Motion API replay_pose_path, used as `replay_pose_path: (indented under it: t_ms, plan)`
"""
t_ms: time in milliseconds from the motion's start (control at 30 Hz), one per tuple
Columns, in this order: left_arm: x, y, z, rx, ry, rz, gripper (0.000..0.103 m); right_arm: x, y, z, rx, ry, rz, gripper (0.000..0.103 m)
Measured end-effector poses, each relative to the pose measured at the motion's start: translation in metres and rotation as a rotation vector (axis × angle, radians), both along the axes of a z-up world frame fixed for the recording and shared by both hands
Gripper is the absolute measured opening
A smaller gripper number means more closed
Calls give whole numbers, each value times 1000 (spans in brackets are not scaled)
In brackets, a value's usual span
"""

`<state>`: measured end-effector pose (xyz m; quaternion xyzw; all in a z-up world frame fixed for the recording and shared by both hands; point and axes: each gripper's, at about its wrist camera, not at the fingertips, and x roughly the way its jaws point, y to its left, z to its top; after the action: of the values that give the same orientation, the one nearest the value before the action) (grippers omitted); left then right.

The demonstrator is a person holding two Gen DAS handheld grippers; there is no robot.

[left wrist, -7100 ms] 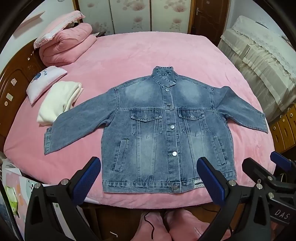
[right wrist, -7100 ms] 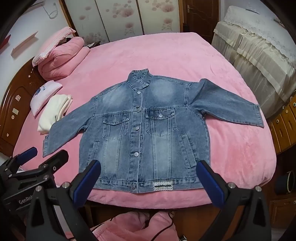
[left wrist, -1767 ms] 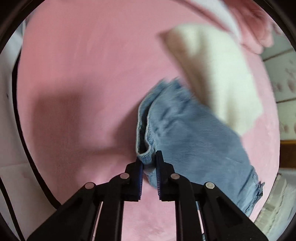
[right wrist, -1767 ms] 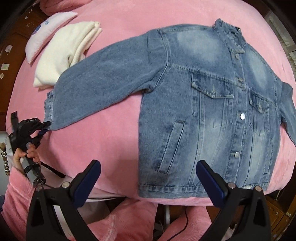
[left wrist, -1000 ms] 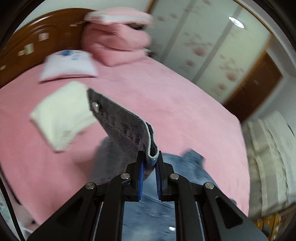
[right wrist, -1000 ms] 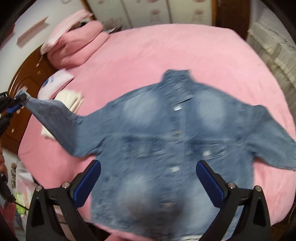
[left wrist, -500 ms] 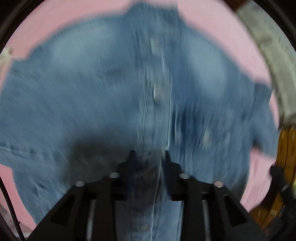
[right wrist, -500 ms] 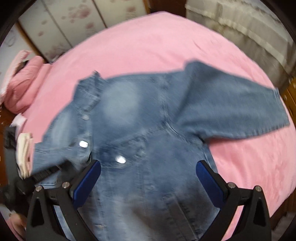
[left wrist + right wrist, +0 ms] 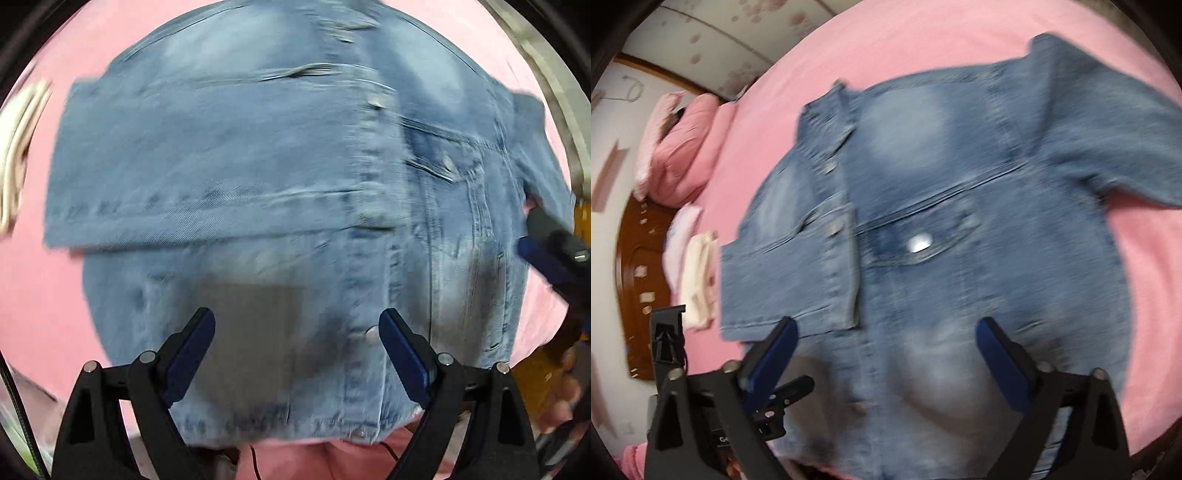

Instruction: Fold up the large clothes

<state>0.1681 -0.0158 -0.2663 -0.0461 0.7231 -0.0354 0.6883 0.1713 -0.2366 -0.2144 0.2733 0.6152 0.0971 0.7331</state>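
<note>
A blue denim jacket lies front up on the pink bed. Its left sleeve lies folded flat across the chest, cuff near the button placket. The other sleeve stretches out over the bed in the right wrist view. My left gripper is open and empty above the jacket's lower front. My right gripper is open and empty above the jacket; it also shows at the right edge of the left wrist view. Both views are motion-blurred.
A folded cream garment and a white pillow lie at the jacket's left. Pink quilts are stacked by the wooden headboard. A pale bedside cover runs along the bed's right side.
My left gripper carried the left cuff up and over the chest, then let it go and opened. The sleeve now lies across the jacket. My right gripper swung toward the right side.
</note>
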Motion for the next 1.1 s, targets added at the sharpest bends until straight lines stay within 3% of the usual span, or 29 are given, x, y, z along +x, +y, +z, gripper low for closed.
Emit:
replay_pose_path:
  t_ms: [133, 267, 333, 400, 433, 500, 600, 733, 867, 967, 1033, 1100]
  plan:
    - [-13, 45, -7, -53, 59, 131, 89, 5, 37, -14, 49, 7, 74, 80]
    - [-28, 81, -17, -4, 86, 207, 89, 21, 78, -49, 2, 61, 142, 48]
    - [-33, 97, -18, 41, 90, 230, 89, 29, 92, -56, -44, 73, 166, 46]
    - [-35, 109, -18, 70, 94, 253, 89, 34, 105, -57, -97, 60, 200, 35]
    - [-34, 116, -19, 73, 94, 261, 89, 37, 112, -58, -126, 53, 222, 19]
    - [-29, 117, -24, 66, 92, 268, 89, 41, 125, -52, -154, 41, 261, 12]
    - [-20, 122, -16, 75, 63, 241, 89, 46, 137, -33, -117, -11, 317, 10]
    - [-3, 124, 3, 130, -7, 178, 89, 61, 143, 16, -123, -151, 361, 9]
    - [15, 123, 23, 198, -91, 122, 89, 75, 118, 93, -127, -358, 288, 4]
    - [29, 130, 39, 238, -137, 100, 89, 80, 92, 134, -157, -492, 216, 3]
    - [38, 137, 42, 243, -133, 106, 89, 80, 77, 141, -211, -528, 189, 3]
    - [46, 141, 36, 240, -122, 122, 89, 85, 62, 122, -274, -475, 162, 2]
